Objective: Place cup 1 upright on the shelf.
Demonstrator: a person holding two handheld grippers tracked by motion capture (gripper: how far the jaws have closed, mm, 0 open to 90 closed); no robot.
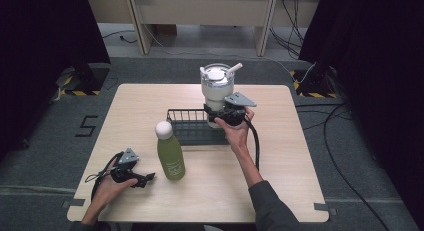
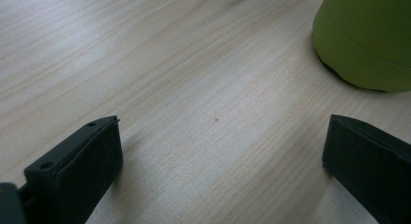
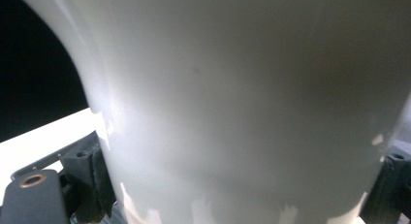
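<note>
One white tumbler with a straw stands upright in the single black wire basket, the right gripper clamped around its lower body. One green bottle stands upright on the table just beside the left gripper, whose jaws are spread apart with nothing between them.

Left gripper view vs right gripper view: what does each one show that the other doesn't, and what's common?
Left gripper view alone: bare wooden table and the base of the green bottle, standing apart from the left gripper, whose jaws stand wide with nothing between them. Right gripper view alone: the white tumbler wall up close, clamped by the right gripper. Shared: each looks along its own two black jaws.
</note>
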